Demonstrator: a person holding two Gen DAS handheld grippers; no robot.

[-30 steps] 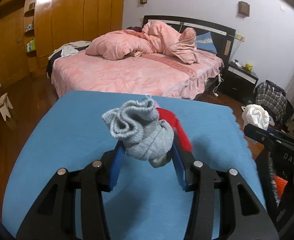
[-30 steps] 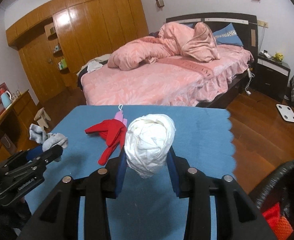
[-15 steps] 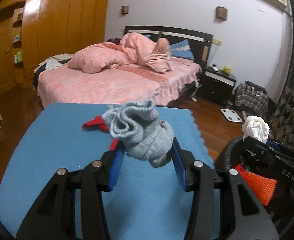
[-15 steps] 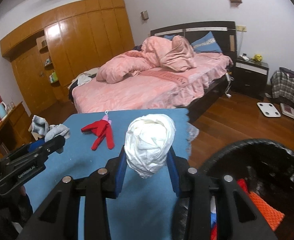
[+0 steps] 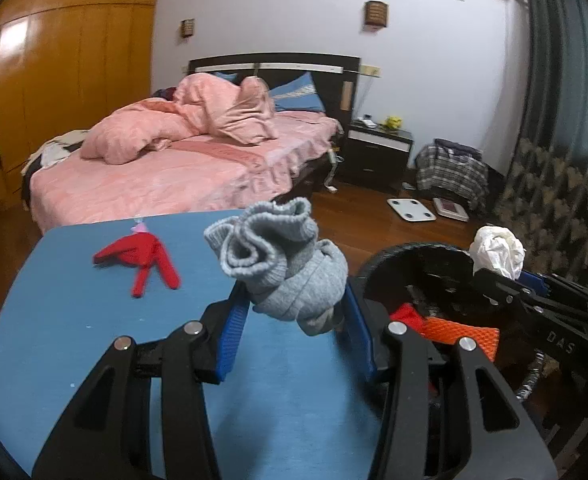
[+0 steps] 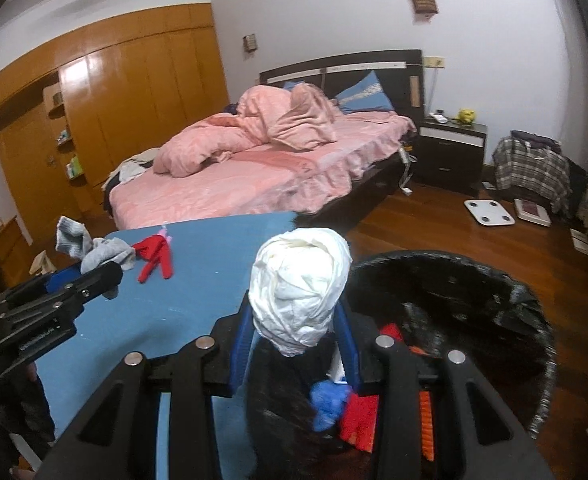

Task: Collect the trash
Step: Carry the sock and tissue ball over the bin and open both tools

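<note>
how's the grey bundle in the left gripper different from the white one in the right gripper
The grey sock bundle is ribbed knit fabric with open cuffs flaring on top; the white wad is smooth, crinkled, wrapped tight. The grey sock bundle hangs over the blue table by the bin's edge; the white wad sits at the black bin's rim. Both are clamped between blue-padded fingers.

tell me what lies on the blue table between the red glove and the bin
Nothing rests there: the blue table is bare from the red glove to the black bin. In the right wrist view only the held white wad hangs across that stretch.
</note>
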